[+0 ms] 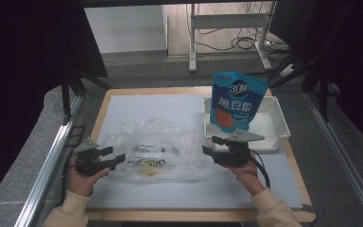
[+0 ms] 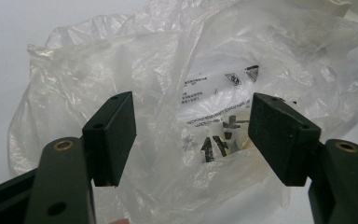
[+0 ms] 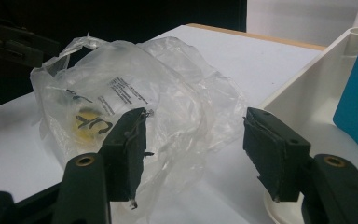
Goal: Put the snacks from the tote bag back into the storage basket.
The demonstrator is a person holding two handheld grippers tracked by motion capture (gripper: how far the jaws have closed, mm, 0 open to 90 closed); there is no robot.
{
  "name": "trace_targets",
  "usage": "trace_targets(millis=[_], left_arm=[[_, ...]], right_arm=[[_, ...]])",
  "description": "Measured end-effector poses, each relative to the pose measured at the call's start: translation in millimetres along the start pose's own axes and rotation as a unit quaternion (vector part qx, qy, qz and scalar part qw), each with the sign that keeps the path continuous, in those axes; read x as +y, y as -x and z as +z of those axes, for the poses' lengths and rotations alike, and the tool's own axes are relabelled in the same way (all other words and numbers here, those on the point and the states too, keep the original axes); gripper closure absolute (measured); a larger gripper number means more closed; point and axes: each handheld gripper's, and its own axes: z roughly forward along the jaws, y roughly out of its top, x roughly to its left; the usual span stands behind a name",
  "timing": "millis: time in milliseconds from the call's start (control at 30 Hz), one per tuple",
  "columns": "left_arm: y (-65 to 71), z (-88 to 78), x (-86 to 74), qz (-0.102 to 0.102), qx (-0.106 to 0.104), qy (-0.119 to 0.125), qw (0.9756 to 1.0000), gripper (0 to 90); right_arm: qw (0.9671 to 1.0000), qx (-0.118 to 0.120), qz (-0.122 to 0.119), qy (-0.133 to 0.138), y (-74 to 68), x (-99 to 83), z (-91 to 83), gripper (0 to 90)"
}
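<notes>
Clear plastic bag (image 1: 153,149) is lying crumpled and puffed up on the mat, near-centre, black print and a yellowish patch showing through its film, mouth bunching at the far left.

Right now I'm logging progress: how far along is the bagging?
Done: nothing packed; the blue stand-up snack pouch stands in the white plastic tray. In hand: the left gripper and right gripper, both open, flank the crumpled clear plastic bag. Left: probably grasping, opening and loading it.
</notes>
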Motion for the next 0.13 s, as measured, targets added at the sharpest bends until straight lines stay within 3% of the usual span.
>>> trace_targets(millis=[133], left_arm=[[0.0,0.3,0.1,0.000,-0.001,0.000,1.0000,32.4]], right_arm=[[1.0000,0.000,0.004,0.003,1.6,-0.3,-1.9,38.9]])
